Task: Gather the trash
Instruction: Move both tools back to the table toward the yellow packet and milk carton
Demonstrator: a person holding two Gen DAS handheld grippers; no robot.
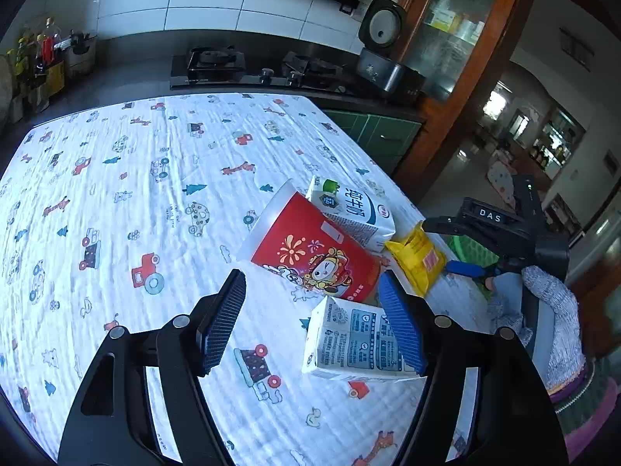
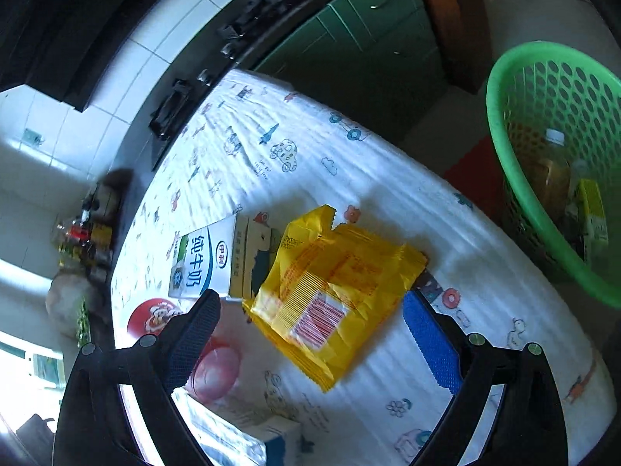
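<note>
A red paper cup (image 1: 310, 248) lies on its side on the patterned tablecloth (image 1: 136, 194). A white milk carton (image 1: 349, 209) lies behind it, a second blue-and-white carton (image 1: 349, 341) in front, and a yellow wrapper (image 1: 419, 260) to the right. My left gripper (image 1: 314, 318) is open just above the near carton and cup. In the right wrist view my right gripper (image 2: 310, 334) is open around the yellow wrapper (image 2: 333, 291), with the milk carton (image 2: 209, 260) and cup (image 2: 155, 314) to its left. The right gripper also shows in the left wrist view (image 1: 465, 268).
A green perforated basket (image 2: 504, 124) stands off the table's right edge and holds a bottle (image 2: 551, 163) and a small yellow box (image 2: 594, 209). A stove (image 1: 252, 66), a rice cooker (image 1: 384, 50) and a wooden cabinet (image 1: 458, 39) stand behind the table.
</note>
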